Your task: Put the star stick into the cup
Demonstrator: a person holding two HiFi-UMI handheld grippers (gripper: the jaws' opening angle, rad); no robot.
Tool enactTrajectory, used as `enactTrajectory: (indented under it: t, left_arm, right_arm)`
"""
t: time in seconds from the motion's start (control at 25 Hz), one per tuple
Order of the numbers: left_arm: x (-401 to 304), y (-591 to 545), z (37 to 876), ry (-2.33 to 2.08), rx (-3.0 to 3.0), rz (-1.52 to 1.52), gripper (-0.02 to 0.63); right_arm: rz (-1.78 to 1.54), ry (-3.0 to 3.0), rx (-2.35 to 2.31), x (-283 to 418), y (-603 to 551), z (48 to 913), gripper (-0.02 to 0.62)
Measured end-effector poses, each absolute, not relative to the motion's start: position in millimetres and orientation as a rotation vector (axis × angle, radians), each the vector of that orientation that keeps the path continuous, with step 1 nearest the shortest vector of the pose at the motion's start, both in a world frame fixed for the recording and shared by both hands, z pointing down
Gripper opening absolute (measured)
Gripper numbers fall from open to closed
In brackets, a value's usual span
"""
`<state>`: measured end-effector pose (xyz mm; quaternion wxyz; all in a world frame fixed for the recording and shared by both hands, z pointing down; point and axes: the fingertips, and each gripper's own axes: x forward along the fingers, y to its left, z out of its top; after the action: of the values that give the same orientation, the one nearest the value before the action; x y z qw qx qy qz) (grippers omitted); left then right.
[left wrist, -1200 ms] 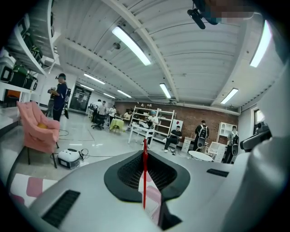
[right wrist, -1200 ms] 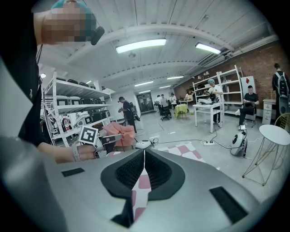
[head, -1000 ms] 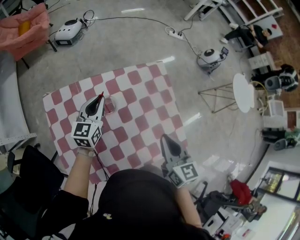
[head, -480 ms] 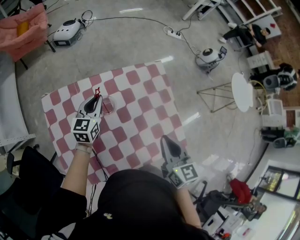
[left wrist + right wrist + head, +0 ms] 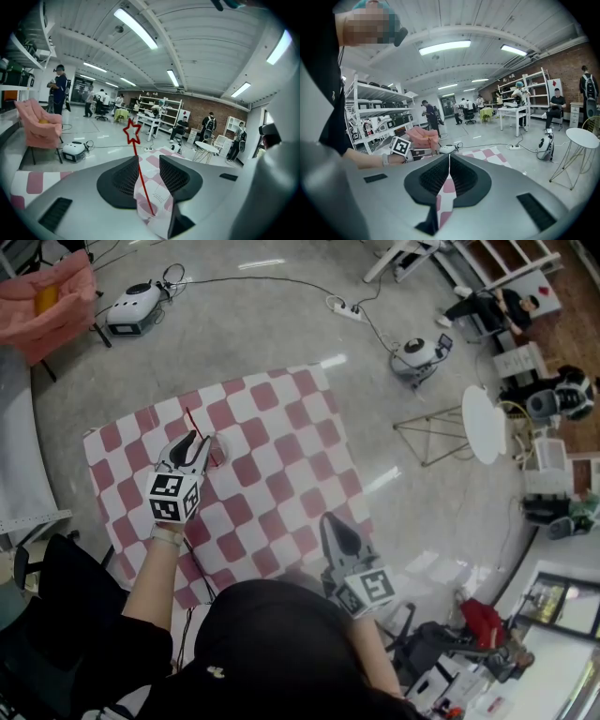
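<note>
L gripper [image 5: 199, 440] sits over the far-left part of the checked cloth [image 5: 281, 427]. Its jaws are opening, w/ the star stick [image 5: 140, 173] between them but not pinched. The stick's bottom end rests inside the clear cup [image 5: 158, 202] and the star end leans up and away. R gripper [image 5: 327, 517] is near the person, closed and empty. Drop-in looks basically done. What's left, prob: pull the L gripper clear w/o knocking stick or cup.
</note>
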<state>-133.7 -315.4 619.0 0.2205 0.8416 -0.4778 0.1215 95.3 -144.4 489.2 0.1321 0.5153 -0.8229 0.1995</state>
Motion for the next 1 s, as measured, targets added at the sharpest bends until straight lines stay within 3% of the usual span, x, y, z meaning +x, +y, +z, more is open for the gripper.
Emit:
enactTrajectory:
  t: [0.24,0.64,0.72,0.84,1.0]
  left_arm:
    - [-129.4,-305.9,620.0,-1.304,2.327,0.372,0.205]
    - [-105.6,-255.7,563.1,-1.339,2.403,0.335,0.203]
    - [-95.8,-238.6,543.9,-1.35,2.425,0.299,0.177]
    - [-78.7,-209.5,513.0,-1.369,2.465,0.253,0.088]
    - [-59.3,-172.0,473.7,-1.38,2.476,0.147,0.055]
  right_arm:
    - [0.575,-2.426,1.507,96.1,-141.3,484.2,0.02]
    - [0.536,-2.599,1.441,97.3,-128.8,461.2,0.02]
    - [0.53,-2.619,1.392,99.1,-121.6,460.6,0.02]
    - [0.524,-2.648,1.322,104.2,-110.5,459.2,0.02]
    - [0.507,-2.713,1.244,109.1,-100.5,450.8,0.02]
